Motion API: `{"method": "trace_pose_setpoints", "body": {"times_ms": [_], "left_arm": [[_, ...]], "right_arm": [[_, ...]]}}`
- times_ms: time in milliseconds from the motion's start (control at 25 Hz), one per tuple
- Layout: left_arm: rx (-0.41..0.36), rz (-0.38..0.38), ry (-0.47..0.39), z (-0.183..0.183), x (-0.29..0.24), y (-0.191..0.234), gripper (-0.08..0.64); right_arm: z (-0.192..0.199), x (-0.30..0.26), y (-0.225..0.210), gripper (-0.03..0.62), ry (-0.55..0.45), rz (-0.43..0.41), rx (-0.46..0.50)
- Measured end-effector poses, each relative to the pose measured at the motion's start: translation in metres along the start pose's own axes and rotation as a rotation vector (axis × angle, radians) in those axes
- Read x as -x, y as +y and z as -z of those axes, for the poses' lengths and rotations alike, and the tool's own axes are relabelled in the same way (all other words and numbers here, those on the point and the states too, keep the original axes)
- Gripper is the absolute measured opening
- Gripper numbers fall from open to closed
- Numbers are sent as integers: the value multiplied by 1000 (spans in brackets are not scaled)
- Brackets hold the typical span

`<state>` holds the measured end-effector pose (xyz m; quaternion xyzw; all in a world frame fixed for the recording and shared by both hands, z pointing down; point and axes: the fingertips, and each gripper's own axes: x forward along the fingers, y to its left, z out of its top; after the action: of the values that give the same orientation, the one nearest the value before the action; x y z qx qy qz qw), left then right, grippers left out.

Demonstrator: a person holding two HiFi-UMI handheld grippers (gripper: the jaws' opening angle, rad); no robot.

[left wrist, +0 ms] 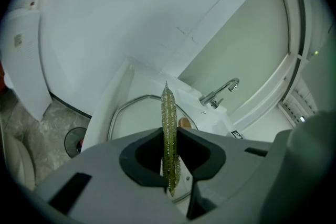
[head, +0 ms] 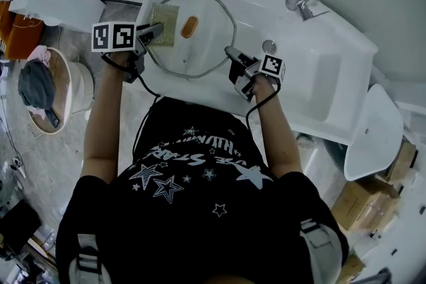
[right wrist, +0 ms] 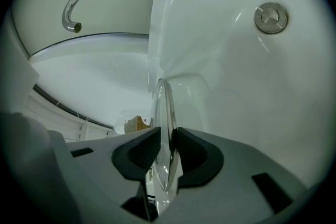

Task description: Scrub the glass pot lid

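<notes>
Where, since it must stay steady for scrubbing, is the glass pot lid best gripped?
Probably at the glass lid's thin rim, near right edge, coming from the person's side, as the right gripper does: the edge fits between the pads, and the top is left free for the left gripper's scouring pad.

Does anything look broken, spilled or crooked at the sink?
Nothing stands out. The right hand-held gripper clamps the rim of the lid over the sink. The left hand-held gripper grips a green pad at the lid's left side. The glass looks whole.
</notes>
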<state>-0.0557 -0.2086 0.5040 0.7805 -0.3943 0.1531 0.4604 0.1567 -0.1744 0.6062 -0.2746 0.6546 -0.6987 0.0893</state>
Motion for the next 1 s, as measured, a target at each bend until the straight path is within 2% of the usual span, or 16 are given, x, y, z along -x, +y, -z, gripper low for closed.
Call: {"method": "trace_pose_setpoints", "body": {"times_ms": [120, 520, 720, 1000], "left_arm": [[-69, -10, 56, -20, -22, 0, 71], [-180, -41, 195, -72, -80, 4, 71], [-225, -55, 259, -79, -101, -1, 71], [-227, -57, 306, -71, -118, -4, 71]], "right_arm": [[-1, 0, -1, 95, 8, 5, 13], [0, -1, 1, 95, 23, 14, -2], [-1, -1, 1, 97, 22, 10, -12], [0, -2, 3, 96, 30, 4, -17]]}}
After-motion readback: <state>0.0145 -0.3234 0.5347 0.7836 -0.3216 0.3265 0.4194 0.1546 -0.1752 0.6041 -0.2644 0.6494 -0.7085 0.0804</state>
